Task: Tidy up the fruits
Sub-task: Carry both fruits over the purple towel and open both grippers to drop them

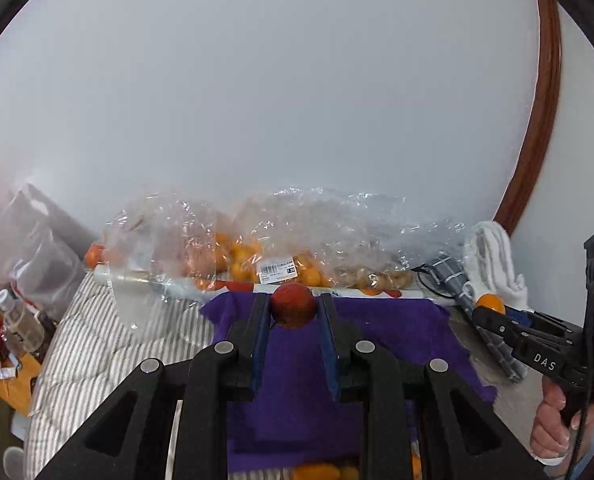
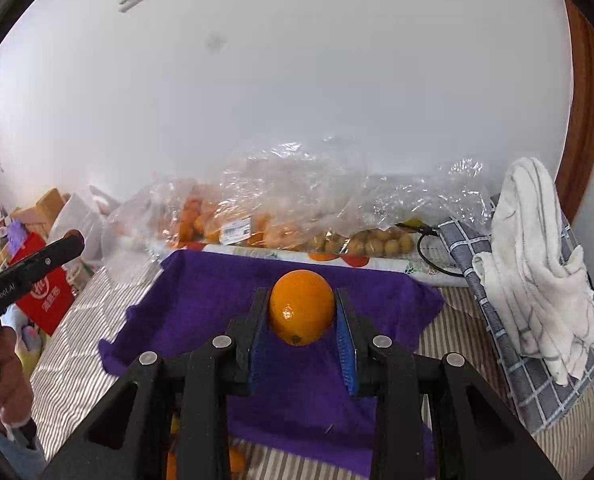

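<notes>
A striped bed (image 2: 81, 360) carries a purple cloth (image 2: 201, 304). Behind the cloth lie clear bags of fruit (image 2: 281, 208). Above the cloth, the right gripper (image 2: 301, 312) has its fingers clamped on an orange (image 2: 301, 306), and the left gripper (image 1: 293, 308) has its fingers clamped on a dark red fruit (image 1: 293, 305).

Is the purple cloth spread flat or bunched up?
Mostly spread. The purple cloth lies open across the striped bedding, though its edges are rumpled.

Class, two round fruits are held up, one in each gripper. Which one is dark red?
The fruit in the left gripper: that dark red fruit is smaller and duller than the glossy orange in the right gripper.
</notes>
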`<state>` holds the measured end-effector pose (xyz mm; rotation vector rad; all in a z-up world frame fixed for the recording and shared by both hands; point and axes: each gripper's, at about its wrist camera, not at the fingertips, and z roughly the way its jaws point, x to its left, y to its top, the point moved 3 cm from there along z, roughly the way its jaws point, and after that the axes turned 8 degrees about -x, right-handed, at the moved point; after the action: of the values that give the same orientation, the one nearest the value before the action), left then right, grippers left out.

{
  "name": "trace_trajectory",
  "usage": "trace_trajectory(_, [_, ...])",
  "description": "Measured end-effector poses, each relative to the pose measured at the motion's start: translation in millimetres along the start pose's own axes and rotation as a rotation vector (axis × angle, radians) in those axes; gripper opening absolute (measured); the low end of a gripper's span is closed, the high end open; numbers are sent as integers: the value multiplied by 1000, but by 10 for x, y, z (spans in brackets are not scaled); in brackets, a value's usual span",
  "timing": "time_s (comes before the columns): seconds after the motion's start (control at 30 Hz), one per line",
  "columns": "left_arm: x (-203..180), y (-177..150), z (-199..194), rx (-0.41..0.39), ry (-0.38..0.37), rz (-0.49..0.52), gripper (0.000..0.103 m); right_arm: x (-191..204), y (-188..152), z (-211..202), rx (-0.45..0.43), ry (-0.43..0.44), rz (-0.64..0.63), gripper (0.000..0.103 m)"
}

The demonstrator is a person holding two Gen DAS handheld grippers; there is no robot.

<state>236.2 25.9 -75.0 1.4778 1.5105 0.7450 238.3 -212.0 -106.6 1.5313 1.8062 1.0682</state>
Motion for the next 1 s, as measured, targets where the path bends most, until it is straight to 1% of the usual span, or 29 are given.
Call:
trace_trajectory(0.1, [-11, -111, 250, 30, 0, 12, 23, -87, -74, 211, 22, -2, 25, 31])
trace_trajectory(0.2, [-5, -264, 509, 77, 8, 25, 23, -162, -165, 381, 46, -10, 36, 31])
trace_trajectory(0.27, [24, -365, 613, 100, 16, 33, 23, -219, -233, 494, 63, -19, 40, 31])
trace_trajectory(0.4, [119, -529, 726, 136, 26, 26, 23, -312, -348, 661, 106, -45, 48, 31])
trace_trajectory(0.53, [234, -637, 801, 176, 24, -18, 23, -358, -475, 747, 136, -66, 44, 31])
trace_trajectory(0.6, [254, -670, 844, 193, 25, -25, 23, -359, -525, 786, 151, -74, 37, 31])
trace_trajectory(0.67, [272, -705, 868, 199, 35, -25, 23, -354, -572, 813, 163, -70, 36, 31])
trace_trajectory(0.8, [295, -729, 887, 205, 30, -38, 23, -350, -646, 872, 187, -67, 33, 31])
trace_trajectory(1.0, [352, -813, 962, 227, 53, -39, 23, -331, -727, 930, 210, -65, 28, 31])
